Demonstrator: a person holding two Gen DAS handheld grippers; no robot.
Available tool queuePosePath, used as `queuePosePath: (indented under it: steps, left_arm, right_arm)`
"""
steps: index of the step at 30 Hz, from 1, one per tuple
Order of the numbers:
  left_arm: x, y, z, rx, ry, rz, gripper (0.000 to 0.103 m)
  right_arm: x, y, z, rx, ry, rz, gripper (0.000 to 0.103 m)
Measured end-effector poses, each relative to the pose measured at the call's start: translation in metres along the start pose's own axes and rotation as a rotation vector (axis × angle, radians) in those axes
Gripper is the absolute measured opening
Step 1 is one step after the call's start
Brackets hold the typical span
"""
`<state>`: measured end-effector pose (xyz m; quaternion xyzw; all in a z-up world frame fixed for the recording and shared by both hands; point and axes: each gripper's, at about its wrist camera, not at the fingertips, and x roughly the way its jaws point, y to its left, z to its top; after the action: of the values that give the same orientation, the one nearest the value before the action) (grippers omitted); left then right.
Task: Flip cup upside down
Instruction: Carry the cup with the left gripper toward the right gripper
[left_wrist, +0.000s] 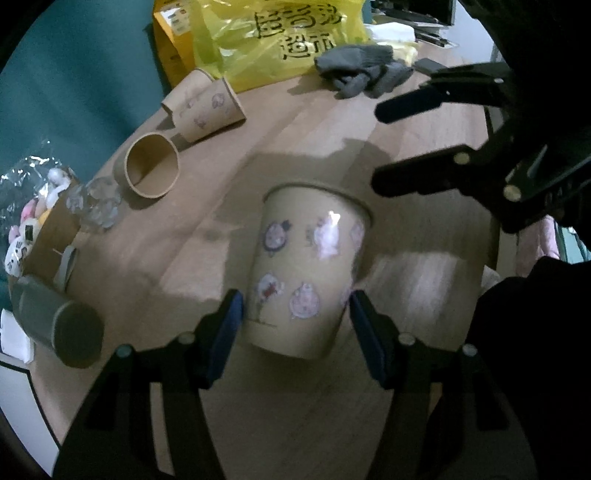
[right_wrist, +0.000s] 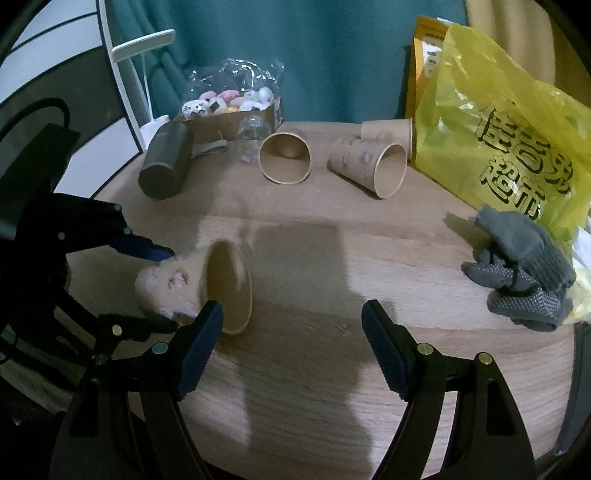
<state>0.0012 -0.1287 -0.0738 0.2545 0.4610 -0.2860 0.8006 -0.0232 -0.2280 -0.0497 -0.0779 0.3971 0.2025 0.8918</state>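
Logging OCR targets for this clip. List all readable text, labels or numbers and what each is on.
"佳吉乐超市", as best it reads, in large black characters on the yellow plastic bag; the middle characters are creased, so uncertain.
Orange box behind the bag: white label with print, too small to read.
Held paper cup: cartoon stickers plus a small mark, blurred, unreadable.
Lying paper cups: faint prints, no legible text.

Cup (left_wrist: 306, 273): matt brown paper, printed. Counter (right_wrist: 369, 266): smooth wood-grain. Bag (right_wrist: 498, 140): glossy yellow plastic. Gloves (right_wrist: 524, 280): grey knitted cloth.
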Motion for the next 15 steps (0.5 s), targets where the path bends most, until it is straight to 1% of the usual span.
queuePosePath:
  steps: [5,8,11,12,13,15]
  left_arm:
    - [0.0,-0.002,0.001,0.003,-0.003,0.001,0.062]
    - [0.0,-0.004,-0.001,0.001,-0.002,0.011,0.062]
    - [-0.002,0.0,-0.002,-0.043,-0.007,0.004,0.063]
    - [-0.004,0.003,-0.003,-0.064,-0.015,-0.003,0.064]
    - [-0.006,0.004,-0.003,-0.079,-0.022,-0.008,0.072]
    - [-0.012,0.006,-0.005,-0.107,-0.048,-0.009,0.083]
  right_arm:
    - [0.0,0.003,0.002,-0.018,0.007,0.007,0.08]
    - [0.001,0.007,0.006,-0.057,0.014,0.009,0.08]
    - [0.001,0.011,0.012,-0.112,0.022,0.013,0.08]
    - [0.001,0.012,0.015,-0.136,0.025,0.017,0.08]
    - [0.001,0.014,0.017,-0.156,0.028,0.023,0.08]
    - [0.002,0.018,0.021,-0.203,0.039,0.033,0.08]
